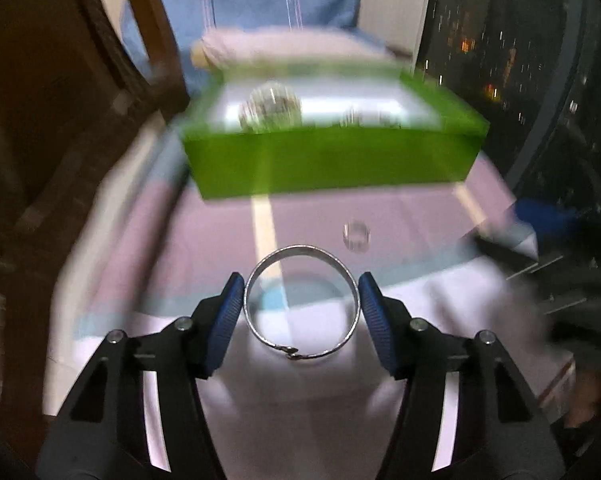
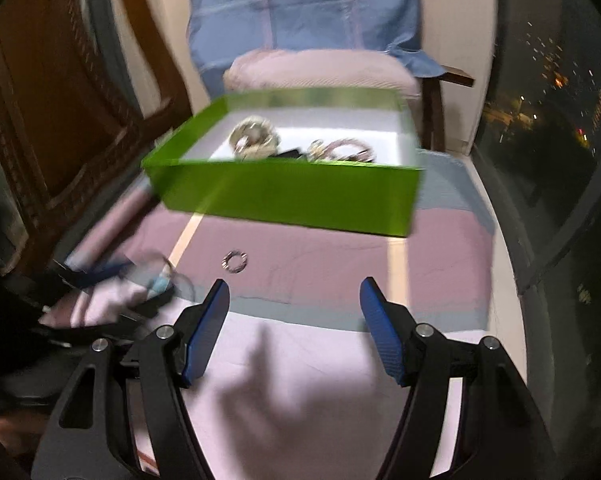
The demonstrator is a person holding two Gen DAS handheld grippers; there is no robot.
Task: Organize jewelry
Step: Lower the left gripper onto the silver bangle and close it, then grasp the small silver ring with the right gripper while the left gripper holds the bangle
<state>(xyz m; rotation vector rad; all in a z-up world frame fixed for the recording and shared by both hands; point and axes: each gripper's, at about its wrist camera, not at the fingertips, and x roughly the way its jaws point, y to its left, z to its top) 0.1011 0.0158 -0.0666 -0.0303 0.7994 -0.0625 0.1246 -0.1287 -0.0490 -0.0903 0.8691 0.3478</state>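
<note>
From my left wrist camera I see the left gripper (image 1: 301, 300) with a silver bangle (image 1: 301, 302) standing upright between its blue pads (image 1: 227, 320); each pad sits right at the bangle's side and appears to press on it, so I read this claw as clamped on the bangle, whose small clasp sits at the bottom of the loop. Beyond it, a small ring (image 1: 356, 236) lies alone on the mauve band of a striped bedsheet (image 1: 400, 216), blurred by motion. Farther back sits an open green box (image 1: 332, 160) with a white inside, holding a heap of silvery jewelry (image 1: 270, 106) that I cannot make out piece by piece. From my right wrist camera, the right gripper (image 2: 294, 312) hangs above the pale part of the sheet with its jaws apart and nothing between them. The same ring (image 2: 235, 261) lies ahead and a little left of its fingertips, between them and the green box (image 2: 288, 196). Inside the box I see a silvery cluster (image 2: 254, 138) on the left and looped bangles (image 2: 346, 150) on the right. At the left edge, the left gripper (image 2: 112, 276) shows only as a blur.
</note>
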